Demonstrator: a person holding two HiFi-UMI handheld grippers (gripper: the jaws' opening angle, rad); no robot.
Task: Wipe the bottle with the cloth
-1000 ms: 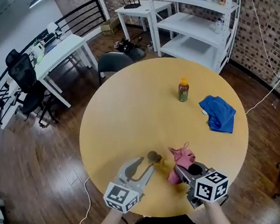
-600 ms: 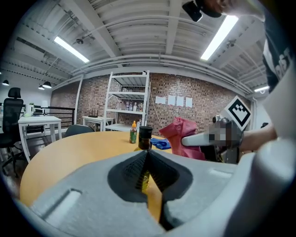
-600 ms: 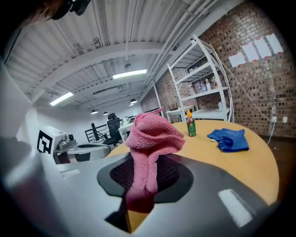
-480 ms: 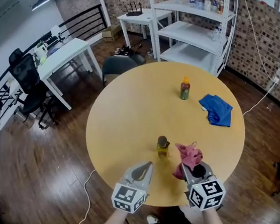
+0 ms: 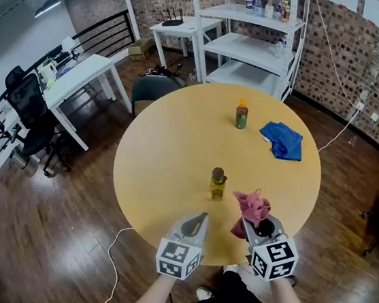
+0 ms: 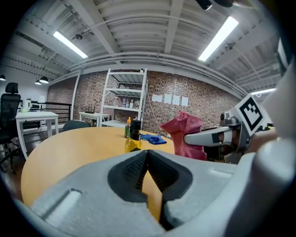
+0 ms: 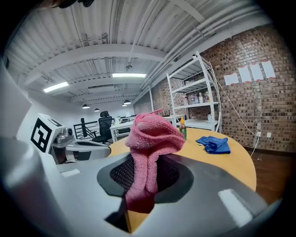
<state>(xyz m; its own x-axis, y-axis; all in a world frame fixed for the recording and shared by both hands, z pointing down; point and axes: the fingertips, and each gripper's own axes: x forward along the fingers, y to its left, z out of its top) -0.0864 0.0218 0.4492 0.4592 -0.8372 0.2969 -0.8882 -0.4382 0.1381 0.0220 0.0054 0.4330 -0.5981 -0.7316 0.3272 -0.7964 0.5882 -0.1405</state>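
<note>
Pink terry cloth (image 5: 252,208) is clamped in the right gripper (image 5: 254,224), lower right of centre in the head view, bunched up past the jaw tips. Lower centre sits the left gripper (image 5: 197,219), jaws together, nothing in them. The bottle (image 5: 218,184) stands upright mid-frame on the round table (image 5: 155,150), just beyond both tools, touched by neither. Step in hand looks like the approach. To do it well, probably: open the left jaws, pinch the bottle low on its body so it can't tip, then rub the cloth's loose bulge up and down the side, keeping the hard jaw tips off it. Small bottle, likely light, so a one-sided push could topple it. A second bottle (image 5: 241,113) with an orange cap and a blue cloth (image 5: 281,139) sit upper centre-right, well apart, likely not needed.

Left gripper view: ribbed dark pads (image 6: 132,173) meet at centre, empty. Bottle (image 6: 133,137) is dead ahead at mid-frame: dark round cap, clear body, yellow contents, smooth and glossy. Cloth (image 6: 185,134) is to the right, held up by the other tool. Table surface is smooth, matte yellow-tan.

Right gripper view: pads pinch a fold of the cloth (image 7: 149,139), which has a fuzzy looped pile, is soft, and droops in a rounded lump over the jaws. It blocks mid-frame, so the task bottle can't be seen here. Blue cloth (image 7: 213,144) is right of centre, crumpled.
</note>
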